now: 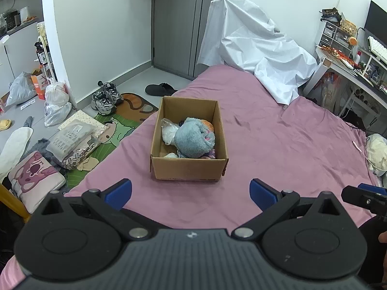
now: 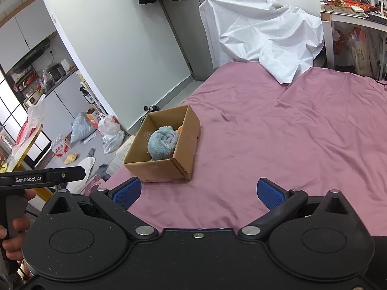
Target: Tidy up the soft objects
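While hovering low over the pink bed sheet [image 1: 278,133], left claw [image 1: 191,193] and right claw [image 2: 199,193] both spread wide, gripping nothing. Ahead on the sheet, open cardboard box [image 1: 188,169] holding a blue-grey plush toy [image 1: 193,137] atop other soft items.

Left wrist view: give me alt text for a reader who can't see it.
An open cardboard box sits on a pink bedsheet, holding a fluffy blue-grey plush toy and other soft items. The left gripper hangs before it, jaws open and empty.
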Tool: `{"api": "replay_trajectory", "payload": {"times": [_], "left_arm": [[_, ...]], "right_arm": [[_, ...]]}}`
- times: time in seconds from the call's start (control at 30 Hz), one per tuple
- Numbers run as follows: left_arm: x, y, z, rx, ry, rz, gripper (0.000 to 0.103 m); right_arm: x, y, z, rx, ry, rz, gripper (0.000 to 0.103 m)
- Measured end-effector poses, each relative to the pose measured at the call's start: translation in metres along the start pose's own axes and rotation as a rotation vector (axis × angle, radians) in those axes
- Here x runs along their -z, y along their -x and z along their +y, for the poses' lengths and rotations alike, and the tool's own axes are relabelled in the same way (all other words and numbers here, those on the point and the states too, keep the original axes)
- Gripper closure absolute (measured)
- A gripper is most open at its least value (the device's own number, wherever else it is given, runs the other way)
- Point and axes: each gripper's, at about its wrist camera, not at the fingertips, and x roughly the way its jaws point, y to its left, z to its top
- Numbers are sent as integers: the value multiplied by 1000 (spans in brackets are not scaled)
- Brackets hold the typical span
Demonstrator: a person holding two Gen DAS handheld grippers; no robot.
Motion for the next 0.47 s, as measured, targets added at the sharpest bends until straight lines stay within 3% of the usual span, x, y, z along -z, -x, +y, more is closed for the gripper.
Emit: {"api": "replay_trajectory", "payload": {"times": [0.47], "left_arm": [[3, -21, 0, 28, -13, 20, 0]], "right_arm": [[-3, -10, 3, 35, 32, 44, 0]]}}
